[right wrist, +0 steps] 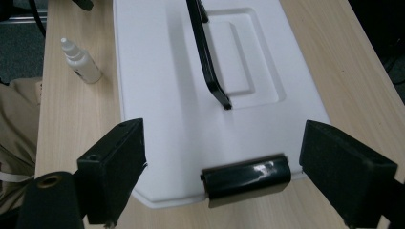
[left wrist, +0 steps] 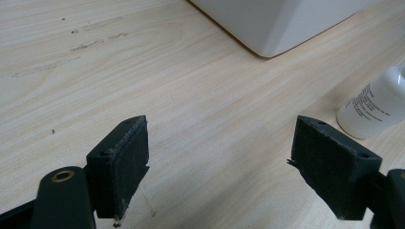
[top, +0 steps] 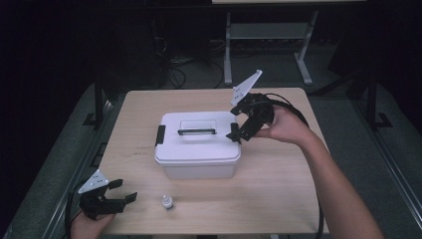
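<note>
A: Your right gripper [top: 238,130] sits at the right end of the white box [top: 197,144], jaws spread wide and holding nothing. In the right gripper view the black latch [right wrist: 246,178] on that end lies between your jaws, not touched by either.

B: And the box itself?

A: Middle of the table [top: 278,189], lid on, black handle [top: 196,132] lying flat in the lid's recess. There is a second latch [top: 159,134] on the left end (looks shut, hard to tell from up high).

B: Your left gripper [top: 119,195]?

A: Low at the front left corner of the table, jaws parted, empty, well apart from the box. The small white bottle [top: 167,201] stands upright just to its right, near the front edge; in the left gripper view it sits beyond your right-hand jaw, not touching.
</note>
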A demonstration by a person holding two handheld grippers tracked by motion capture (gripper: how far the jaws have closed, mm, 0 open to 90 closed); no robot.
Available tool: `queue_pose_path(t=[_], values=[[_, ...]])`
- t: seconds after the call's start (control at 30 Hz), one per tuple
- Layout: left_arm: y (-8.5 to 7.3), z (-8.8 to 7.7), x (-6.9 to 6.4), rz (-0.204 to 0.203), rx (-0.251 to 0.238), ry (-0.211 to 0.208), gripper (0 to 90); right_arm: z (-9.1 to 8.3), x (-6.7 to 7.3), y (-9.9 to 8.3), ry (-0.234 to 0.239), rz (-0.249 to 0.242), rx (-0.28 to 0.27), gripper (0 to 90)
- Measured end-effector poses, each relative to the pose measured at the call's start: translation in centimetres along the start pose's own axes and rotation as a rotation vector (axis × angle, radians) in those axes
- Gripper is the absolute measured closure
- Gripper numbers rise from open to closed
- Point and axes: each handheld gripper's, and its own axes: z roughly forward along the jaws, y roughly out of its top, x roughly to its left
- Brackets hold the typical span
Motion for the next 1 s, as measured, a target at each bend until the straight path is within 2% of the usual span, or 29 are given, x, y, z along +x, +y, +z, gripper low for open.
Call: queue_pose_path(t=[0.6, 1.0], values=[[0.0, 0.1, 0.0, 0.006, 0.005, -0.005, 20.3, 1.8, 0.4, 3.3, 0.031, -0.061, -0.008, 15.4], [-0.1, 0.1, 0.0, 0.005, 0.009, -0.007, 20.5, 4.0, 0.5, 5.3, 0.054, -0.099, 0.0, 16.5]])
